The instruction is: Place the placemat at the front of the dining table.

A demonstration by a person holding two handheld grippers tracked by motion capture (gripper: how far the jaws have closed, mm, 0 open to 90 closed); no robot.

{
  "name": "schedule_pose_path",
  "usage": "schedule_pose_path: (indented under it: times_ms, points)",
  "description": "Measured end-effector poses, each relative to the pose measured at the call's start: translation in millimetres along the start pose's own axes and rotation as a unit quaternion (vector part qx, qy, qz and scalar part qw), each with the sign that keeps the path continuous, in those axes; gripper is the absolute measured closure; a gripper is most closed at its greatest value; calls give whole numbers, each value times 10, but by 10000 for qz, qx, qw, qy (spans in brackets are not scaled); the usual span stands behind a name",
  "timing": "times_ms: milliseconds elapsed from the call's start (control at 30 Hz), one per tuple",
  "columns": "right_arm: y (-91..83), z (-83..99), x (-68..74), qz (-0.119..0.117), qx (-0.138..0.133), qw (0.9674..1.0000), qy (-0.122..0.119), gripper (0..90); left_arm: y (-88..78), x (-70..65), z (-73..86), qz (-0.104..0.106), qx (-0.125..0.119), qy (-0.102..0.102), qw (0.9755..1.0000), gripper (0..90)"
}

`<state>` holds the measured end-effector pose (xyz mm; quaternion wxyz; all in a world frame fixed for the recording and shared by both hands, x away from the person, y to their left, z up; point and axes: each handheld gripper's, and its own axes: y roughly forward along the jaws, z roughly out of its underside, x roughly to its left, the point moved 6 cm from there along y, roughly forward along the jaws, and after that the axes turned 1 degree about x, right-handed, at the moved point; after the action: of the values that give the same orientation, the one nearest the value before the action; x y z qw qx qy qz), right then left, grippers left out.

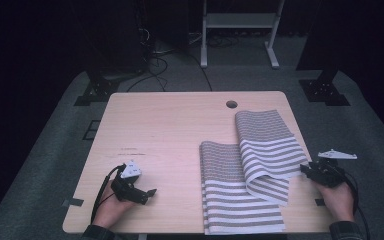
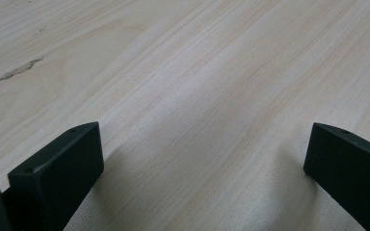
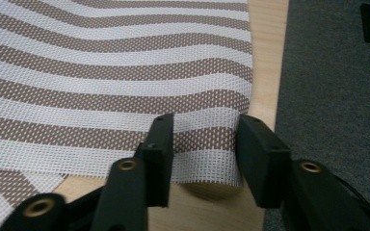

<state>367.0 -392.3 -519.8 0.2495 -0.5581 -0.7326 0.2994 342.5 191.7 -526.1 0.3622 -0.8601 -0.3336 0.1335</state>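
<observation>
A: While the left gripper [image 1: 152, 192] lies idle near the desk's [image 1: 170, 130] front left corner, its jaws wide apart over bare wood with nothing between them, the work is on the other side. The striped mat [image 1: 245, 200] covers the right half of the desk, from the front edge back toward the far right corner, and its far part is folded forward so that a flap hangs toward the right edge.

B: And the right gripper [image 3: 203, 144]?

A: It comes in from beyond the right edge. In the right gripper view its jaws stand either side of the flap's corner, part open; a gap shows on each side of the weave, so I would not call it gripped yet.

B: Which step is that, then?

A: Taking hold of the flap's corner, by my reading, before the fold is carried on or undone.

B: What does the next move need?

A: The jaws should close fully on the weave. The mat looks thin and springy, so a shallow bite may slip. Then the pull should run flat across the desk.
</observation>
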Motion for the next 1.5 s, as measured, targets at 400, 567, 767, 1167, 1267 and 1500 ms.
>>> schedule_pose_path:
  times_ms: [400, 567, 767, 1167, 1267, 1500]
  points:
    - [-52, -61, 63, -165, -153, 9997, -5, 863, -1, 0, 0, 1, 5, -1, 10000, 0]
    - [-147, -138, 96, -182, -342, 9992, -36, 864, 0, 1, 0, 1, 0, 1, 10000, 0]
    - [-313, -294, 200, -108, -640, 9976, -243, 866, -1, 1, 0, -3, 5, 4, 10000, 0]
    - [-447, -524, 459, -79, -881, 9939, -665, 867, 0, 0, 0, -1, 0, -6, 10000, 0]
    - [-470, -573, 538, -129, -950, 9927, -736, 867, 0, -1, 0, 1, -1, -9, 10000, 0]
    - [-512, -704, 740, -305, -1089, 9894, -907, 866, -2, 1, 2, 1, 16, 5, 10000, 0]
